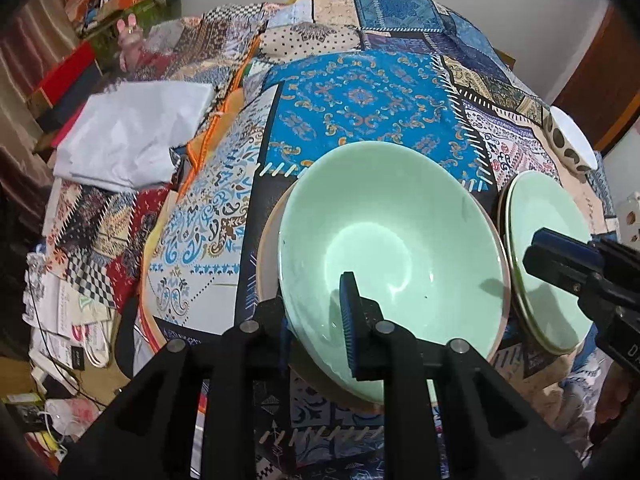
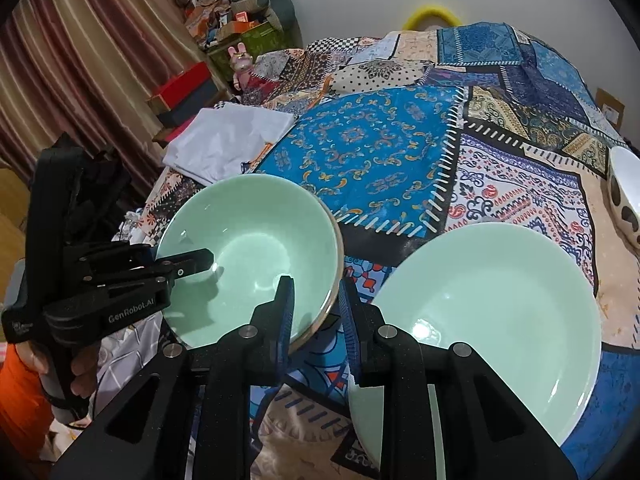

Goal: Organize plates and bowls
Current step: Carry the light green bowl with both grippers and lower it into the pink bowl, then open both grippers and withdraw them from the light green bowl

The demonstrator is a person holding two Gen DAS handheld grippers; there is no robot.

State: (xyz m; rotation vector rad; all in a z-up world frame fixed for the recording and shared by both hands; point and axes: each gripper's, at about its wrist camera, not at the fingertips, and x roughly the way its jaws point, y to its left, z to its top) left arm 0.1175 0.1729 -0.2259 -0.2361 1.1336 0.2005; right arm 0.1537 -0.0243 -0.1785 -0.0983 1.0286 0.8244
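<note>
A pale green bowl (image 1: pixel 400 232) (image 2: pixel 256 248), beige outside, sits at the near left of the patchwork tablecloth (image 1: pixel 360 96) (image 2: pixel 380 152). My left gripper (image 1: pixel 316 300) (image 2: pixel 200 260) is shut on its rim, one pad inside the bowl and the other hidden behind the wall. To the right lies a pale green plate (image 1: pixel 548 216) (image 2: pixel 492 300). My right gripper (image 2: pixel 316 284) (image 1: pixel 532 252) hovers over the gap between bowl and plate. Its fingers stand close together, and I see only cloth and the bowl's edge below them.
A white bowl with dark spots (image 1: pixel 568 140) (image 2: pixel 624 200) stands at the table's right edge. A crumpled white cloth (image 1: pixel 132 132) (image 2: pixel 228 144) lies at the far left. A hand (image 2: pixel 80 372) holds the left gripper. Boxes and clutter line the curtain side.
</note>
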